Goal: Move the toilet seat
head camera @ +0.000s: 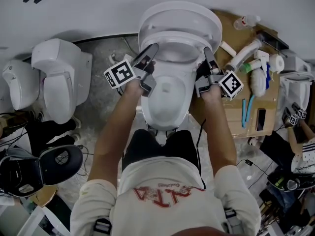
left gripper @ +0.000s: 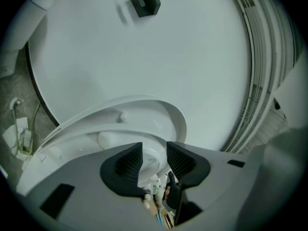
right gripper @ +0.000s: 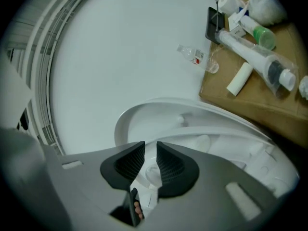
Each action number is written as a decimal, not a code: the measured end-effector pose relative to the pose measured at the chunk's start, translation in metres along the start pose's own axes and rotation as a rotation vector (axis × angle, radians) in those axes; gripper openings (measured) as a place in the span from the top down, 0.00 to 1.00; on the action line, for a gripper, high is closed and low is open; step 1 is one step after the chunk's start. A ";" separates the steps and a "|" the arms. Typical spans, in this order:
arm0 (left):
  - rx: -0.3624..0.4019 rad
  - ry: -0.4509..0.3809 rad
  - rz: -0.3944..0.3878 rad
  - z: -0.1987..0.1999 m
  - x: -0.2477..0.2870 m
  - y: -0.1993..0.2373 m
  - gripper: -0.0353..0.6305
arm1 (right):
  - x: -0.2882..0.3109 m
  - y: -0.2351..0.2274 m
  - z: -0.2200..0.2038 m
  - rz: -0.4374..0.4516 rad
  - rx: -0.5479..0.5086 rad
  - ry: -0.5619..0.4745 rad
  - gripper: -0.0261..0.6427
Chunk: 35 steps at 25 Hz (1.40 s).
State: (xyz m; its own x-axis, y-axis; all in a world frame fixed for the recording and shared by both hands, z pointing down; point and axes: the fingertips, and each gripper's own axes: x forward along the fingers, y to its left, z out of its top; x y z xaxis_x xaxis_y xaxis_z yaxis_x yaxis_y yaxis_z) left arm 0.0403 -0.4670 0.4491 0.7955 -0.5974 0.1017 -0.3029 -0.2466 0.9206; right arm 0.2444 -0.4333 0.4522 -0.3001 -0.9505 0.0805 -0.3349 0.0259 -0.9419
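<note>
White porcelain filled the left of the head view, where other toilets point(head camera: 59, 77) stood on the speckled floor. Next came the left gripper point(head camera: 147, 63), its fingers point(left gripper: 126, 162) standing well apart with the rim of the toilet seat point(left gripper: 82, 141) between them, the pads not visibly pressing.

The seat sat at upper middle, tipped up off the toilet body point(head camera: 165, 107), with the lid point(head camera: 179, 16) lifted further behind it (the undersides and their bumpers showed in both gripper views). On its other side the right gripper point(head camera: 207, 65) had its fingers point(right gripper: 171, 165) drawn close on the opposite rim, seemingly pinching it. Cardboard point(head camera: 234, 31) strewn with tubes lay at the far right.

By my reading the lift was begun but unfinished. The left hold wanted closing, and the swing to a resting place was not yet done.
</note>
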 end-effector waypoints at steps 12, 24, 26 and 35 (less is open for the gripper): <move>0.172 0.034 0.137 -0.039 -0.076 -0.028 0.92 | -0.075 0.065 -0.033 0.032 -0.237 0.060 0.96; 0.659 0.052 0.168 -0.060 -0.153 -0.136 0.93 | -0.165 0.123 -0.072 -0.037 -0.514 0.136 0.96; 0.715 0.061 0.167 -0.060 -0.161 -0.150 0.93 | -0.173 0.138 -0.077 -0.026 -0.568 0.149 0.96; 0.828 0.032 0.124 -0.067 -0.187 -0.224 0.93 | -0.192 0.219 -0.079 0.039 -0.813 0.134 0.96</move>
State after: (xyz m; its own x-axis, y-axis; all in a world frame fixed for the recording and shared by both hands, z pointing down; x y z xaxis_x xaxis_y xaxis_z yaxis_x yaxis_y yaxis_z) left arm -0.0053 -0.2488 0.2495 0.7420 -0.6380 0.2059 -0.6665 -0.6692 0.3285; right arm 0.1587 -0.2204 0.2562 -0.4117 -0.9005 0.1398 -0.8487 0.3229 -0.4189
